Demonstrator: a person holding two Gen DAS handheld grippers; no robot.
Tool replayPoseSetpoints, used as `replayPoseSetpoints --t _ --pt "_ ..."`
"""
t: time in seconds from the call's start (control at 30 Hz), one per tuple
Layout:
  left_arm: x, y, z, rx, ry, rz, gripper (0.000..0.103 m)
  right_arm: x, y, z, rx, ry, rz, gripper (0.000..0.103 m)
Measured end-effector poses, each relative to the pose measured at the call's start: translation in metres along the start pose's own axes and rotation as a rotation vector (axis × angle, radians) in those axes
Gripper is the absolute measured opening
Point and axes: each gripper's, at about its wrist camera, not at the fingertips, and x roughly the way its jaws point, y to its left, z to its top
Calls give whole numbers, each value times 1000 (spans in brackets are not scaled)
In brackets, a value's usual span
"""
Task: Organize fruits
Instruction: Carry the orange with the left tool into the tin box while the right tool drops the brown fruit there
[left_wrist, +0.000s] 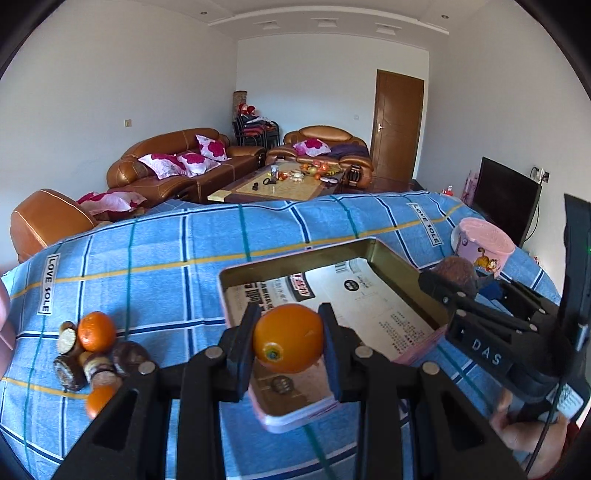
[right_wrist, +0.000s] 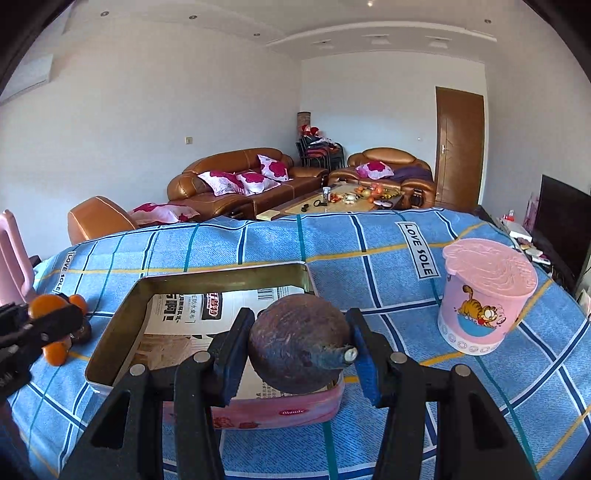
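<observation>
Left gripper (left_wrist: 288, 345) clamped on orange (left_wrist: 287, 338), hanging over near end of open pink tin (left_wrist: 255, 273). Right gripper (right_wrist: 300, 354) squeezing brown round fruit (right_wrist: 295, 341) above tin's near edge too. More fruit (left_wrist: 92, 350) piled on blue checked cloth (left_wrist: 147, 251), left of tin. Pink cup (right_wrist: 484, 295) sits far right.

Place: home living room | Evidence: brown leather sofas (left_wrist: 177, 162) with floral cushions, coffee table (left_wrist: 280, 184), flat television (left_wrist: 506, 199), wooden door (left_wrist: 397, 129), white walls
</observation>
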Motion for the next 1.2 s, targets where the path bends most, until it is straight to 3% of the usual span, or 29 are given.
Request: replayPoseSetpoints --t 0.13,0.4,0.83,0.9,0.97,1.1,1.17,1.2 --pt "20 -13 -1 -22 57 8 33 3 -6 -1 17 20 16 53" --pt "35 -15 -16 32 117 52 33 10 2 -1 -14 69 26 53" --pt "36 -15 -16 20 113 39 36 14 0 -2 -6 91 51 55" --pt "35 -15 -16 17 106 37 41 14 -1 -2 7 95 55 67" --pt "31 -17 -16 21 88 42 58 13 -3 -2 23 92 64 73" --pt "10 -20 -13 16 -26 40 82 4 -8 0 68 36 63 73" --pt "1 -22 -11 25 -81 90 103 0 -11 1 82 5 46 73" --pt "-3 -22 -11 26 -111 121 103 -3 -14 2 97 -13 42 74"
